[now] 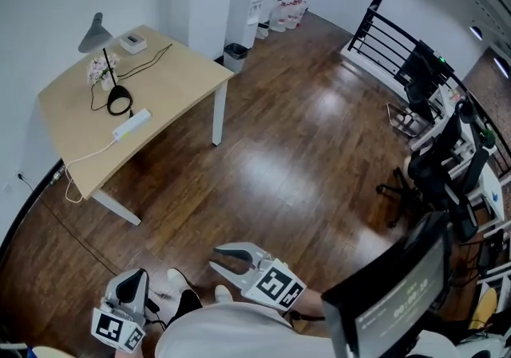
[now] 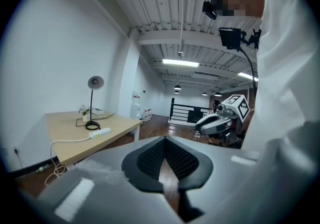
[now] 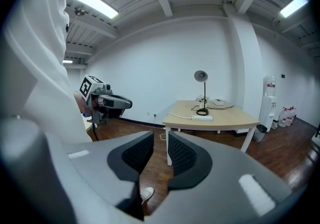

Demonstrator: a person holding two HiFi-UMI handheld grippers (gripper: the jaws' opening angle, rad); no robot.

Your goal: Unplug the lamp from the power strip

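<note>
The lamp (image 1: pixel 96 33) stands upright at the far left of the pale wooden worktop (image 1: pixel 184 81): a grey cone shade on a thin black stem, with a round black base. The power strip (image 1: pixel 132 125), long and white, lies flat just beside that base, and its white cable trails off the worktop's edge.

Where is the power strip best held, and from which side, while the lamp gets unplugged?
Probably across its narrow width, mid-length, from above: the power strip lies flat on the table, long and slim. The plug of the lamp is too small to see.
</note>
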